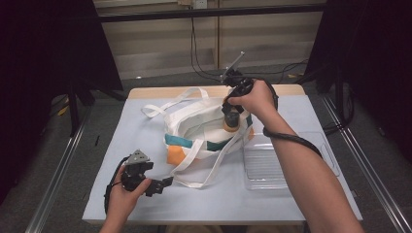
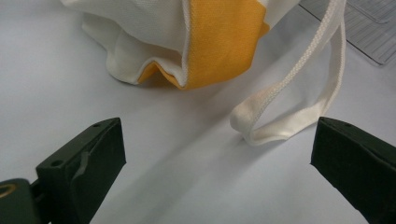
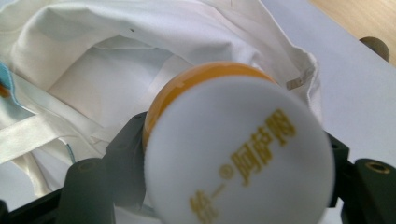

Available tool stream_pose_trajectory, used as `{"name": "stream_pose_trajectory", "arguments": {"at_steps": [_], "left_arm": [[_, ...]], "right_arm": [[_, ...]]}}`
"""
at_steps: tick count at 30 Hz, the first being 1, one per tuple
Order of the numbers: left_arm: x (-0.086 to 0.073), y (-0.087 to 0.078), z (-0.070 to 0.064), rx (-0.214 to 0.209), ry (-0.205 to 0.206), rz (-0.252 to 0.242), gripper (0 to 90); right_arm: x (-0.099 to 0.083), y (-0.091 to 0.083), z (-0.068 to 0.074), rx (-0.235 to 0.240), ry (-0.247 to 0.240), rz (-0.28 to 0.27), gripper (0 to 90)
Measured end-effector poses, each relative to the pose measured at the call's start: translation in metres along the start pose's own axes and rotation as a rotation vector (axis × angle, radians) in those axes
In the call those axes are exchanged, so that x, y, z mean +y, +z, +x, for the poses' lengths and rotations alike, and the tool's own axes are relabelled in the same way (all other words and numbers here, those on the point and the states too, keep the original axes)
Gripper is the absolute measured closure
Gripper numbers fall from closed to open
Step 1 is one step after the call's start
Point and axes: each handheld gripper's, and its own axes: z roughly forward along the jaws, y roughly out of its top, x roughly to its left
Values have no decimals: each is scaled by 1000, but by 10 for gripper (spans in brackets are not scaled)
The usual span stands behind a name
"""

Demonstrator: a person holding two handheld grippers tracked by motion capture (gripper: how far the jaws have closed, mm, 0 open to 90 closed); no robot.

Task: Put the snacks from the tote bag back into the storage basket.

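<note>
While right tongs (image 3: pixel 233 154) clamp round smooth bottle (image 3: pixel 233 154), left tongs (image 2: pixel 215 154) gape nr woven strap (image 2: pixel 299 74).

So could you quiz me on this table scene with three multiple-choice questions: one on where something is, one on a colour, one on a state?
1. Where is the bottle that the right gripper holds?
A. Over the open bag
B. In the clear tray
C. On the floor

2. What colour is the bag's near corner patch?
A. Purple
B. Orange
C. Black

3. How is the left gripper?
A. Shut on the strap
B. Shut on the tray
C. Open, holding nothing

Answers: 1 A, the high view shows the bottle above the bag's mouth. 2 B, the left gripper view shows an orange panel. 3 C, its jaws stand wide apart over the bare table.
</note>
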Motion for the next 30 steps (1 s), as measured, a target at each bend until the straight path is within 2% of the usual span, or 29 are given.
{"name": "stream_pose_trajectory", "arguments": {"at_steps": [12,22,26,30], "left_arm": [[0,-1,0,-3,-3,7,28],[0,-1,0,-1,-5,3,28],[0,-1,0,-4,-8,4,28],[0,-1,0,2,-4,3,28]], "right_arm": [[10,-22,1,5,-1,6,306],[14,-29,2,22,9,24,306],[15,-35,2,23,-8,17,306],[16,-40,3,25,-3,27,306]]}}
